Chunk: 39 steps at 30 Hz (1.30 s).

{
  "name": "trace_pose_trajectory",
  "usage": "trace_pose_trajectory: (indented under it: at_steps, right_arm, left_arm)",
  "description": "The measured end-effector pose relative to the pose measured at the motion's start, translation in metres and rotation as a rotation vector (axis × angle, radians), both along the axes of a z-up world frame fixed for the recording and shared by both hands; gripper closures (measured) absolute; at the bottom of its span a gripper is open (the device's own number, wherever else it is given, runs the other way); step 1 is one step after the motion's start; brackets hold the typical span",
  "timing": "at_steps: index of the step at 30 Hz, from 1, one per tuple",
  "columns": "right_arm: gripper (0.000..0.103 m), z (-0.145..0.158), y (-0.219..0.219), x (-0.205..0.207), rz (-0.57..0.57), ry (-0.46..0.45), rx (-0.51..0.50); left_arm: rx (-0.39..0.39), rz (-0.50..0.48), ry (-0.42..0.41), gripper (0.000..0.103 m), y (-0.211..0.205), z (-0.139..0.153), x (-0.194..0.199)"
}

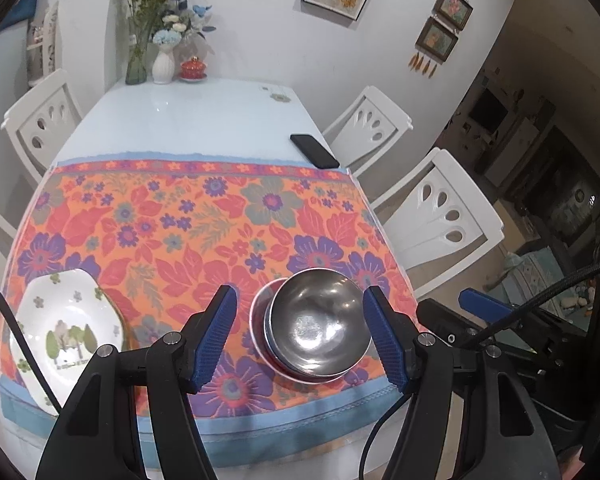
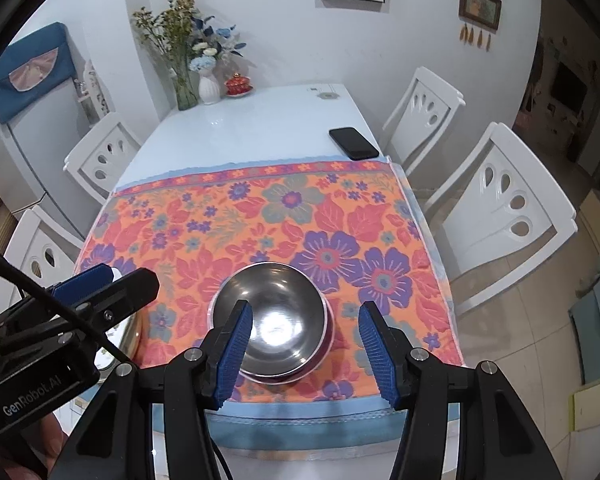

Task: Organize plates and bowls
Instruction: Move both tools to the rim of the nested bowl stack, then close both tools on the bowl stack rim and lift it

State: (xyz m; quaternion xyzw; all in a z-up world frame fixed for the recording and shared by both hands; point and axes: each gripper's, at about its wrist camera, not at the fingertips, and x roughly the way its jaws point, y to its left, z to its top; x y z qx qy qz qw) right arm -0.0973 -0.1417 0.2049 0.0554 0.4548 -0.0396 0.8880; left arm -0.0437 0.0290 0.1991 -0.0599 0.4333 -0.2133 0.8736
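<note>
A steel bowl (image 1: 318,326) (image 2: 270,322) sits stacked on a small red plate (image 1: 260,312) (image 2: 329,336) on the floral cloth near the table's front edge. A white octagonal plate with tree print (image 1: 66,330) lies at the front left; in the right wrist view only a sliver of it (image 2: 128,336) shows behind the left gripper. My left gripper (image 1: 300,338) is open and empty, held above the bowl. My right gripper (image 2: 304,352) is open and empty, also just above and in front of the bowl.
A black phone (image 1: 315,151) (image 2: 354,143) lies at the cloth's far right corner. Vases with flowers (image 1: 162,60) (image 2: 198,80) and a red lidded cup (image 2: 238,85) stand at the table's far end. White chairs (image 1: 440,216) (image 2: 500,208) flank both sides.
</note>
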Motion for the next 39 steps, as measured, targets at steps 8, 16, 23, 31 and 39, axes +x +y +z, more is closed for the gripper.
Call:
trace_pose_trajectory:
  at_steps: [8,16,23,31,39]
  right_arm:
    - [0.050,-0.025,-0.019,0.018,0.009,0.058,0.015]
    - [0.050,-0.061,-0.044,0.036,0.003,0.135,0.063]
    - [0.050,-0.097,-0.059,0.051,0.026,0.219,0.138]
    - [0.050,-0.141,-0.059,0.067,0.034,0.313,0.300]
    - [0.050,-0.176,-0.061,0.086,0.049,0.364,0.456]
  left_arm:
    - [0.026,0.012,0.076,0.039,-0.015,-0.029,0.018]
    - [0.014,0.052,0.187,0.036,-0.019,-0.065,0.037]
    - [-0.011,0.092,0.261,0.036,-0.015,-0.100,0.048]
    - [-0.065,0.124,0.330,0.036,-0.007,-0.133,0.056]
    - [-0.090,0.120,0.351,0.038,-0.007,-0.157,0.067]
